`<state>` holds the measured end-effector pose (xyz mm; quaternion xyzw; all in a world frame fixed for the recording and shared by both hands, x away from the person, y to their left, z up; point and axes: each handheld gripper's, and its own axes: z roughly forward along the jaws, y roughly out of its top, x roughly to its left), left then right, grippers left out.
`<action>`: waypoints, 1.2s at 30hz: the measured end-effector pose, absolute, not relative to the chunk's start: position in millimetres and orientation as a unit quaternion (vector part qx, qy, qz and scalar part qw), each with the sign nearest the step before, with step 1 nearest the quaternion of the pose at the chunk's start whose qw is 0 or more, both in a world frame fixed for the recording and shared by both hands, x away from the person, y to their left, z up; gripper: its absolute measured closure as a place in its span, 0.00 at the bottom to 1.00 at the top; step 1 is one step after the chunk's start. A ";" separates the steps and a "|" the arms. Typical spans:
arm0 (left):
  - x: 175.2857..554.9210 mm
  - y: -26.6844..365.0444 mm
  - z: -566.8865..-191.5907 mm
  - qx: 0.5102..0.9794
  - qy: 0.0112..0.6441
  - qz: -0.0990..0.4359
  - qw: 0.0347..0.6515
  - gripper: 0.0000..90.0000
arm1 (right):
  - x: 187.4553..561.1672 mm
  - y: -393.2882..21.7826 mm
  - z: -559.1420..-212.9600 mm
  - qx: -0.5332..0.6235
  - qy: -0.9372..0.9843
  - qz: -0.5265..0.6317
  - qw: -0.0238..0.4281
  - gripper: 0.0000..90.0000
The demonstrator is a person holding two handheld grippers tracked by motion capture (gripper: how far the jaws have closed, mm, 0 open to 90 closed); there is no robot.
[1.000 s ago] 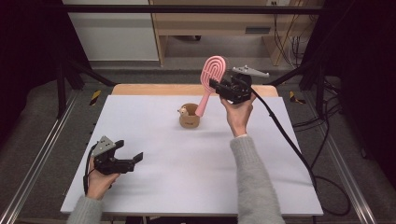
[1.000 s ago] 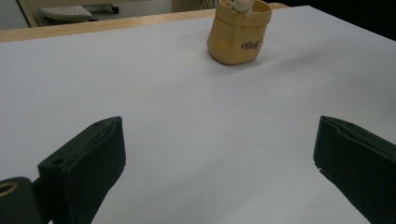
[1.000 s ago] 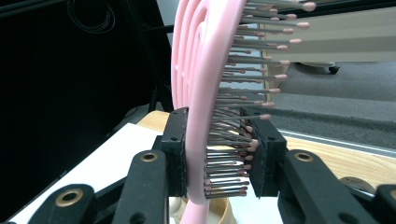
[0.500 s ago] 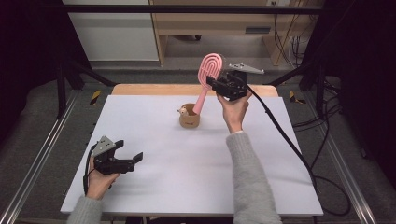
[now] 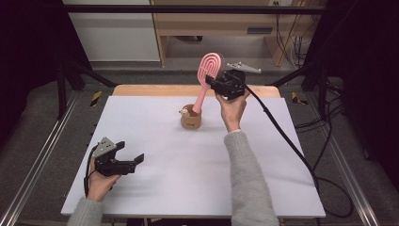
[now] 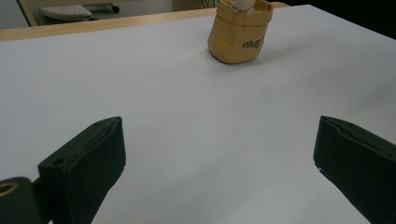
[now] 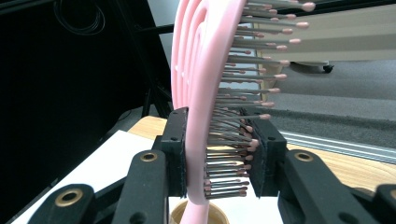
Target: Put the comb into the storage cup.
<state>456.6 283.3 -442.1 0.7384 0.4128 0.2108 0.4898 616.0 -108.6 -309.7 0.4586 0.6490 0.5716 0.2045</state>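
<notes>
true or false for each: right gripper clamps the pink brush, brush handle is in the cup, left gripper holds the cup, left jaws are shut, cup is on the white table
1. The right gripper clamps the pink brush. True.
2. The brush handle stands in the cup. True.
3. The left gripper holds the cup. False: it rests apart from it, near the table's front left.
4. The left jaws are shut. False: they stand wide open, nothing between them.
5. The cup stands on the white table. True.

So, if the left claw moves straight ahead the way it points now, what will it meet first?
Probably nothing soon: the open left claw points over bare white table. The tan holder stands farther ahead, about in line, so it seems the first thing, though depth is unclear.
</notes>
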 end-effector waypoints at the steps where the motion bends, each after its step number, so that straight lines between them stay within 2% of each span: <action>1: 456.5 283.3 -442.2 0.738 0.413 0.210 0.490 0.03 | 616.8 -108.0 -310.5 0.459 0.649 0.571 0.205 0.72; 36: 456.9 283.7 -442.4 0.739 0.413 0.212 0.489 0.03 | 632.4 -93.4 -332.2 0.476 0.653 0.552 0.206 0.72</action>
